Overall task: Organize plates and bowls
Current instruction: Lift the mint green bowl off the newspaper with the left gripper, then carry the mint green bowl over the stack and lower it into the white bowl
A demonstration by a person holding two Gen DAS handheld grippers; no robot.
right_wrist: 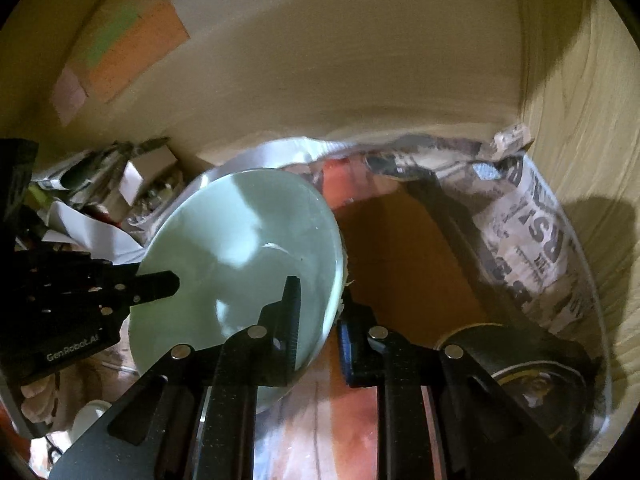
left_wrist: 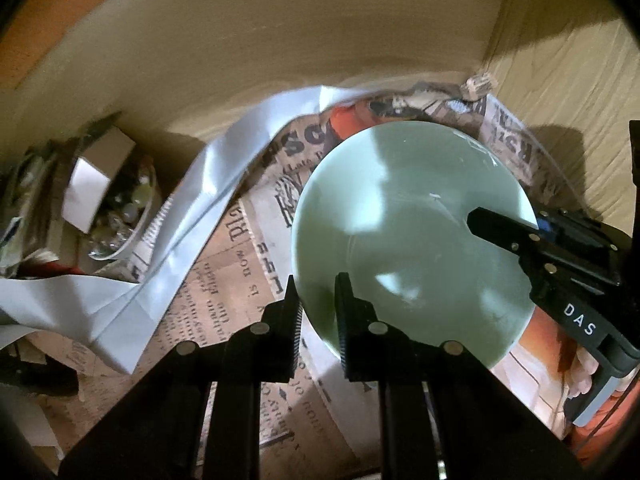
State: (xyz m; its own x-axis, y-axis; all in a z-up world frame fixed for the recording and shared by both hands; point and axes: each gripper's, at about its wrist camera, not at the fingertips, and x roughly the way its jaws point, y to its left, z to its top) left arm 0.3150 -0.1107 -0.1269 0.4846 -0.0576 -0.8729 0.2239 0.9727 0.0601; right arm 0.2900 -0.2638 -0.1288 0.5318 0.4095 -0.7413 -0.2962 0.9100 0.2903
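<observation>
A pale green bowl (left_wrist: 412, 240) is held tilted above a newspaper-lined shelf (left_wrist: 240, 264). My left gripper (left_wrist: 318, 304) is shut on the bowl's near left rim, one finger inside and one outside. My right gripper (right_wrist: 318, 312) is shut on the opposite rim of the same bowl (right_wrist: 248, 256). The right gripper shows in the left wrist view (left_wrist: 560, 264) at the bowl's right side. The left gripper shows in the right wrist view (right_wrist: 156, 284) at the bowl's left side.
A white cloth or paper strip (left_wrist: 180, 216) lies across the newspaper. A glass bowl with a small box and clutter (left_wrist: 108, 200) sits at the back left. A dark round tin (right_wrist: 528, 376) stands at the right. Beige cabinet walls (left_wrist: 280, 40) close in behind and at the right.
</observation>
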